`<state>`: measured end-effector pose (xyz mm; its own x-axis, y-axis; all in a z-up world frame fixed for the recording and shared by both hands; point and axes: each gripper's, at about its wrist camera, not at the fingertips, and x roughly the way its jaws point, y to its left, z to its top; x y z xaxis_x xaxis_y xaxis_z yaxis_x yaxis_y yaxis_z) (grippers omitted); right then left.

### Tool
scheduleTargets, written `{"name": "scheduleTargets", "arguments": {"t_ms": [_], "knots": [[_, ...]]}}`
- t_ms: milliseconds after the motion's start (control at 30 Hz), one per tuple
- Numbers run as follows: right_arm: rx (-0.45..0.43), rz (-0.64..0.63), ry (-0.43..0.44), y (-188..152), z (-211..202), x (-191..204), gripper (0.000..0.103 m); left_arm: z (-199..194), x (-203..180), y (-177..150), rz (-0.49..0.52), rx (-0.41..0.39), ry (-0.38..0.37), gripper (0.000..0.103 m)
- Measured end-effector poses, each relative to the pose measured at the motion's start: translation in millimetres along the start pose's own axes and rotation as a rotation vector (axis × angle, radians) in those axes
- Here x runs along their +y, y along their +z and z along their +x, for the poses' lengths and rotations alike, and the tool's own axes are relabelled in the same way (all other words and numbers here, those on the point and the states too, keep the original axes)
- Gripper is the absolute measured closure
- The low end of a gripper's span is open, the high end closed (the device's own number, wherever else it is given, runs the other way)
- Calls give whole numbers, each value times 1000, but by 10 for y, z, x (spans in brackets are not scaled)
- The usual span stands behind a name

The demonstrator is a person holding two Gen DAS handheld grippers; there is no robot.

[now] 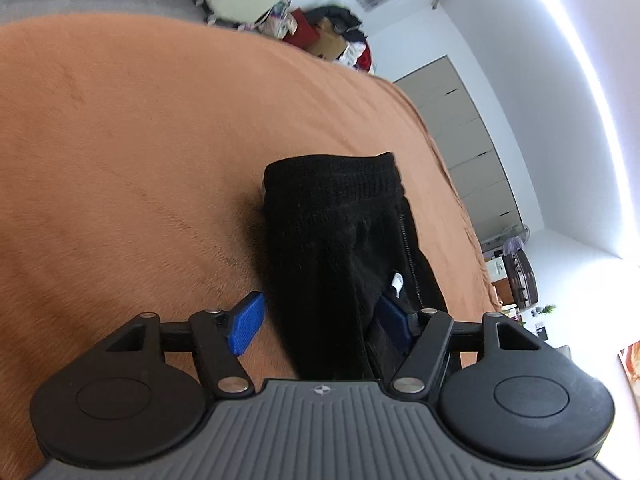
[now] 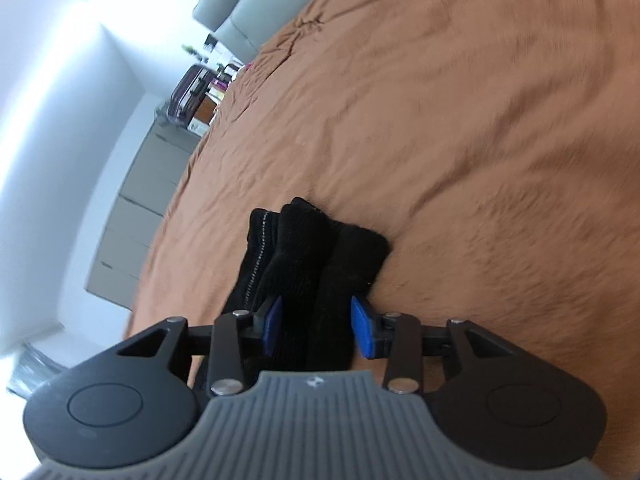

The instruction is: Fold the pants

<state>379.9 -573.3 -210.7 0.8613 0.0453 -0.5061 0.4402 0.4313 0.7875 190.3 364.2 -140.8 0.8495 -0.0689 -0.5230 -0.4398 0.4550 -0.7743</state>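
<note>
Black pants (image 1: 340,240) hang between the blue pads of my left gripper (image 1: 320,320), ribbed waistband at the far end, above an orange-brown bed cover (image 1: 140,140). The left jaws stand fairly wide, with cloth bunched between them and against the right pad. In the right wrist view, my right gripper (image 2: 316,328) has both blue pads pressed on a thick bunch of the black pants (image 2: 312,256), whose leg cuffs point away over the cover (image 2: 460,140).
Grey wardrobe doors (image 1: 472,152) stand beyond the bed's edge. A pile of clothes and boxes (image 1: 332,36) sits at the far corner. A suitcase (image 2: 188,88) and shelves with small items stand by the wall.
</note>
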Motion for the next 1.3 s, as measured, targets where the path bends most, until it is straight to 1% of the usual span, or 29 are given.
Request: {"name": "scheduleTargets", "arguments": {"t_ms": [100, 200, 300, 400, 433, 467, 567, 733, 767, 800, 867, 900, 1000, 1100, 1133, 1167, 1200, 1267, 1300], "knots": [[-1, 34, 9, -26, 48, -17, 58, -96, -159, -82, 56, -11, -9, 27], [-20, 69, 23, -53, -21, -42, 58, -71, -406, -153, 136, 9, -34, 27], [-45, 109, 74, -83, -126, -111, 55, 90, -774, -289, 259, 75, -66, 25], [-33, 127, 121, -116, -167, -175, 53, 365, -1252, -572, 427, 176, -99, 25], [-25, 115, 121, -122, -163, -172, 53, 453, -1402, -688, 477, 208, -114, 25], [-15, 92, 114, -126, -149, -156, 53, 538, -1557, -827, 554, 248, -128, 25], [11, 23, 84, -142, -99, -52, 53, 763, -2033, -1351, 697, 335, -202, 25], [18, -13, 83, -165, 26, -3, 53, 1341, -2840, -2239, 999, 488, -371, 26], [16, -18, 84, -173, 39, -8, 53, 1455, -2981, -2414, 1058, 517, -393, 26], [15, -26, 84, -180, 48, -13, 53, 1555, -3118, -2588, 1122, 538, -402, 26], [18, -56, 85, -196, 56, 0, 53, 1703, -3353, -2927, 1236, 550, -410, 27], [22, -70, 87, -198, 59, 7, 53, 1769, -3455, -3084, 1284, 560, -427, 27], [35, -102, 106, -194, 69, -19, 53, 1901, -3605, -3465, 1399, 592, -471, 28], [43, -100, 135, -165, 93, -74, 53, 1992, -3704, -3821, 1502, 618, -486, 28], [44, -98, 145, -158, 97, -85, 53, 2010, -3653, -3929, 1529, 632, -478, 32], [52, -96, 168, -154, 100, -95, 52, 2083, -3646, -4030, 1556, 656, -456, 34], [51, -92, 186, -147, 103, -106, 51, 2187, -3628, -4106, 1575, 681, -425, 39], [41, -97, 206, -154, 93, -122, 50, 2330, -3523, -4218, 1590, 717, -355, 40], [34, -101, 209, -157, 99, -119, 50, 2391, -3462, -4233, 1573, 728, -335, 40]]}}
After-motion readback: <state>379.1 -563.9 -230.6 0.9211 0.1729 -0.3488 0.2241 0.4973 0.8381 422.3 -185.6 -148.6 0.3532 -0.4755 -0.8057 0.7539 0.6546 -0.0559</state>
